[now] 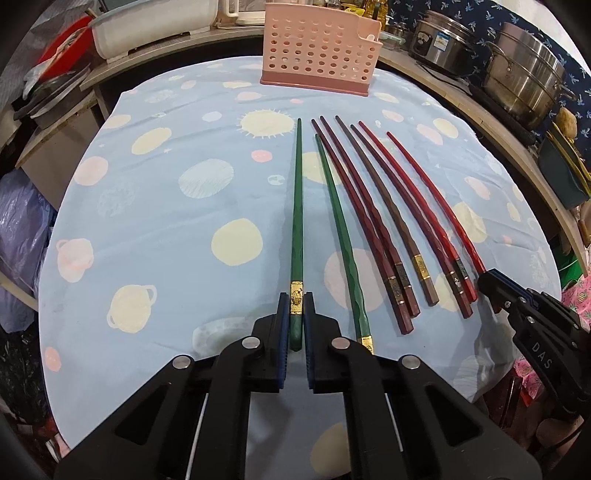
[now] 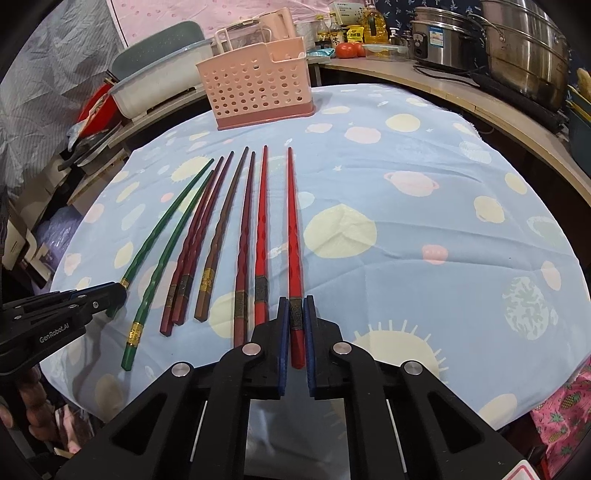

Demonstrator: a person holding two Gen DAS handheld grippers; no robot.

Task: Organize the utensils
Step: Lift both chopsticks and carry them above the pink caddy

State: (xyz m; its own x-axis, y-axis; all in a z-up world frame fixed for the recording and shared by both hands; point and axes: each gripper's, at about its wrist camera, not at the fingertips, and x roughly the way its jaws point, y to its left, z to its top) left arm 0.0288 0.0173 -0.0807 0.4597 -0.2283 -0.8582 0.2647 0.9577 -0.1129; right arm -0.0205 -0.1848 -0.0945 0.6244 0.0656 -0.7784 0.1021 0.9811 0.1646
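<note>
Several chopsticks lie in a row on the blue patterned tablecloth (image 1: 166, 229), tips pointing toward a pink perforated utensil holder (image 1: 320, 48) at the far edge. My left gripper (image 1: 296, 301) is shut on the thick end of the leftmost green chopstick (image 1: 297, 206). A second green chopstick (image 1: 341, 236) lies just right of it. My right gripper (image 2: 296, 304) is shut on the thick end of the rightmost red chopstick (image 2: 294, 236). Dark red and brown chopsticks (image 2: 212, 236) lie between. The holder also shows in the right wrist view (image 2: 258, 88).
Steel pots (image 1: 524, 81) stand on the counter at the right. A white tub (image 1: 151, 26) and red items sit at the back left. Bottles and tomatoes (image 2: 349, 50) stand behind the holder. The table's round edge drops off on both sides.
</note>
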